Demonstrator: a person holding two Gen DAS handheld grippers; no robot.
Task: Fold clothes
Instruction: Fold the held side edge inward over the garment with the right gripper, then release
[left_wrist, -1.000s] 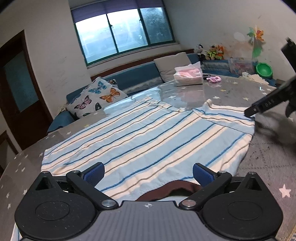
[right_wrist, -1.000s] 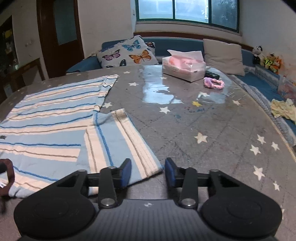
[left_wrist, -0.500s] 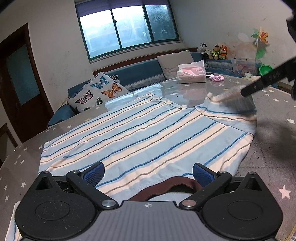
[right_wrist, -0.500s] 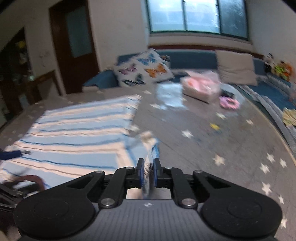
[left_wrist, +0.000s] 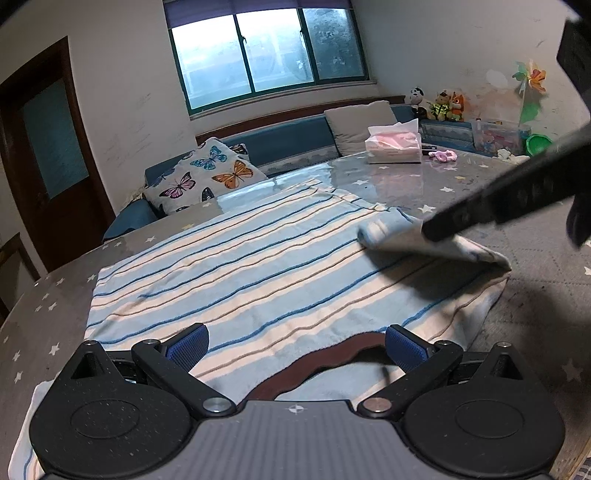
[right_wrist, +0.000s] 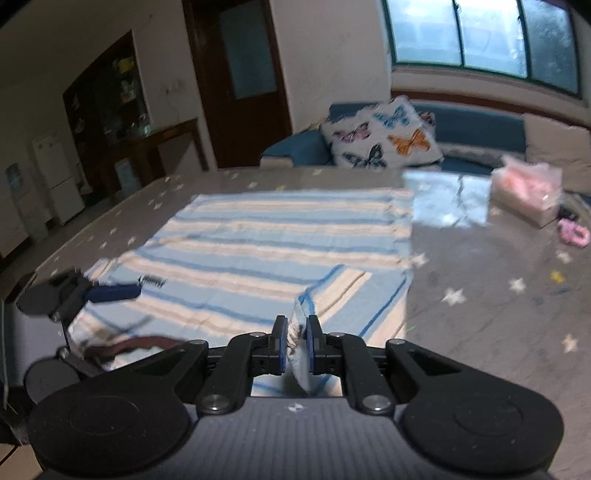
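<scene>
A light blue sweater (left_wrist: 258, 266) with white and brown stripes lies flat on the star-patterned table (left_wrist: 546, 317). Its brown collar (left_wrist: 332, 354) sits just under my left gripper (left_wrist: 295, 341), which is open with nothing between its pads. My right gripper (right_wrist: 296, 332) pinches the right sleeve (right_wrist: 298, 358) between its pads, though the jaws are opening slightly. In the left wrist view its black finger (left_wrist: 498, 206) holds the sleeve (left_wrist: 391, 232) lifted and folded over the sweater's body. The right wrist view is blurred; the left gripper (right_wrist: 92, 291) shows at its left edge.
A pink tissue box (left_wrist: 393, 147) and a pink scrunchie (left_wrist: 443, 156) lie at the table's far side. Beyond the table runs a blue sofa with a butterfly pillow (left_wrist: 207, 177). Toys and a green bowl (left_wrist: 537, 142) sit at the far right.
My right gripper shut on the sleeve's end, then lifted it and carried it leftward over the sweater's body. The left gripper stayed over the collar, still open.
</scene>
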